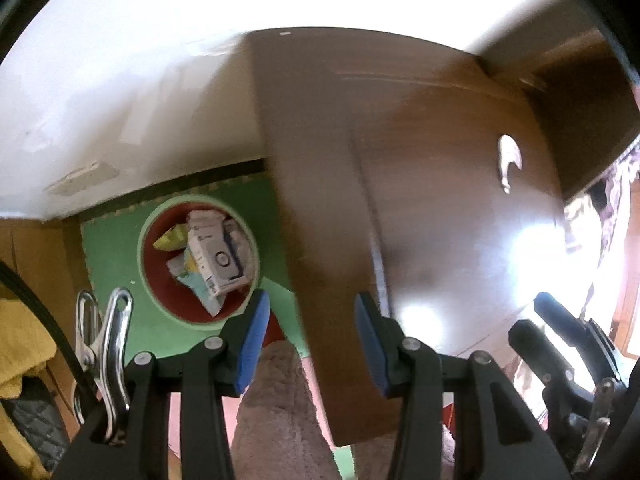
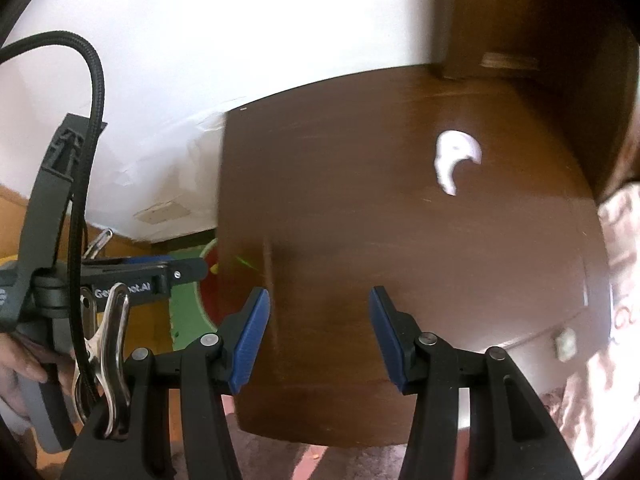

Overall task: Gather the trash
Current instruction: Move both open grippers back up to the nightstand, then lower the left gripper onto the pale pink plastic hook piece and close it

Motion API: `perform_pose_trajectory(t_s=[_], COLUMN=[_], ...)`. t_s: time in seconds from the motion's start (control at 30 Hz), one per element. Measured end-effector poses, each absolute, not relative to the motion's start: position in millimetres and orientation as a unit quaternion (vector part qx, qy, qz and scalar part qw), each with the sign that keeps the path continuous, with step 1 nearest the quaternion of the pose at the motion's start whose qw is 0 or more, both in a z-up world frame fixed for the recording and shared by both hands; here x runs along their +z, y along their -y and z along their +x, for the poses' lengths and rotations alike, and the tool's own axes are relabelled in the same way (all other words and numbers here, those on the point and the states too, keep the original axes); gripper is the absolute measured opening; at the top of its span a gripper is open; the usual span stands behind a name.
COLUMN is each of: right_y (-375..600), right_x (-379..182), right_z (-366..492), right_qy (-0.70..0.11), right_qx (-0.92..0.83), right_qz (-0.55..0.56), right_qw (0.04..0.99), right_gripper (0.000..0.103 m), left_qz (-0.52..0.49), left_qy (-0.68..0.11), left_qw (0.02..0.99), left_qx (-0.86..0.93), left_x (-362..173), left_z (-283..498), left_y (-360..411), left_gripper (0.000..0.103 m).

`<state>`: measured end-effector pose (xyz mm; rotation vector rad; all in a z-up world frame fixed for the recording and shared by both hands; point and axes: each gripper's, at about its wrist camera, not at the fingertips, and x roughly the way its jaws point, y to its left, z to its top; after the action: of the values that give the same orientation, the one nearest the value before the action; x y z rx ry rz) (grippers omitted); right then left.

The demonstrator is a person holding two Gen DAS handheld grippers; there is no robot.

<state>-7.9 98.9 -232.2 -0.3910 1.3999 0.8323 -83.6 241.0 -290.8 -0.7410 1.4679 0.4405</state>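
Observation:
A crumpled white scrap of paper point(image 2: 454, 158) lies alone on the dark wooden table point(image 2: 360, 220); the left wrist view shows the same paper scrap point(image 1: 508, 158) far to the right. A green bin with a red inside point(image 1: 160, 292) stands on the floor left of the table, holding a white carton point(image 1: 214, 258) and several wrappers. My left gripper point(image 1: 310, 338) hangs open over the table's left edge, nothing between its blue pads. My right gripper point(image 2: 320, 338) is open and empty above the table's near side, well short of the scrap.
A white wall point(image 2: 200, 60) rises behind the table. A dark wooden cabinet point(image 2: 540, 20) stands at the back right. Green floor mat point(image 1: 104, 248) surrounds the bin. Yellow cloth point(image 1: 20, 352) lies at the far left, patterned fabric point(image 2: 616, 260) at the table's right edge.

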Motion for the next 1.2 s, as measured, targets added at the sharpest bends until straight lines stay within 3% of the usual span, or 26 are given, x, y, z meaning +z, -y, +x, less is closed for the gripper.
perform_pose_trajectory(t_s=[0.57, 1.2], right_y=[16, 98], right_x=[-229, -277], right_z=[63, 112], right_qy=[-0.629, -0.657], right_qx=[0.287, 0.238], right_qz=[-0.160, -0.166], right_qw=[0.704, 0.695], right_gripper=[0.053, 0.053], left_qz=[-0.267, -0.218], left_qy=[-0.670, -0.673], left_qw=[0.682, 0.696], left_qx=[0.120, 0.118], left_x=[-290, -305], left_z=[40, 141], left_y=[-165, -130], left_gripper=[0.046, 0.046])
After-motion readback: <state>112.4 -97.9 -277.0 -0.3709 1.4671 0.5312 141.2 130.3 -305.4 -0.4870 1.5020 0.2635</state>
